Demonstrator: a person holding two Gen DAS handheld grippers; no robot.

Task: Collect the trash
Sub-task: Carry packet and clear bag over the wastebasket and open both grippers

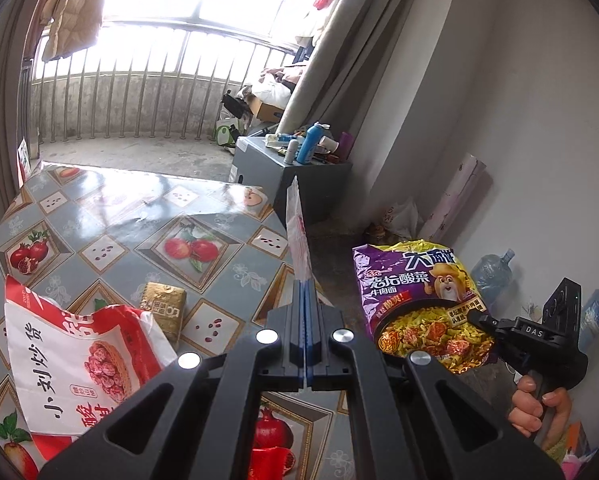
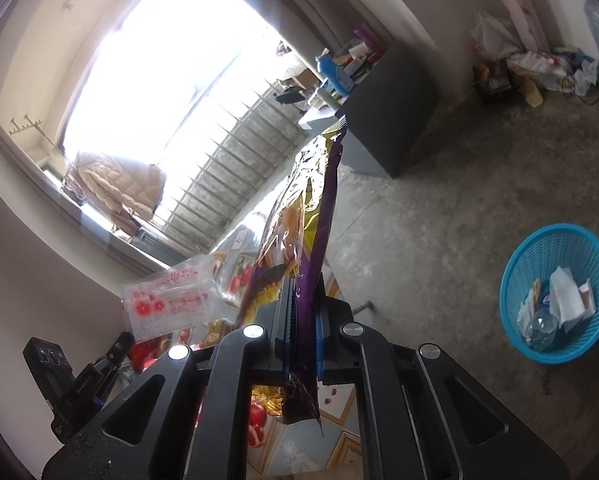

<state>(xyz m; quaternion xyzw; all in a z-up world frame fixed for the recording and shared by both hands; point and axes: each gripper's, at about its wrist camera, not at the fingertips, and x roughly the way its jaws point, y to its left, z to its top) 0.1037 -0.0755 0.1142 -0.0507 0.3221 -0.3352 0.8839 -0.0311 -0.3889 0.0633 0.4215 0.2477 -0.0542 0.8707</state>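
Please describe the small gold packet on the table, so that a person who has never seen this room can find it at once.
Look at the table with the fruit-pattern cloth. Near its front lies a big red-and-white bag, and the gold packet lies flat just beside that bag's right edge. It is the only gold thing on the table, a small crinkled rectangle, far smaller than the bag.

Purple noodle wrapper (image 2: 311, 216) upright, clear bag (image 1: 298, 236) edge-on
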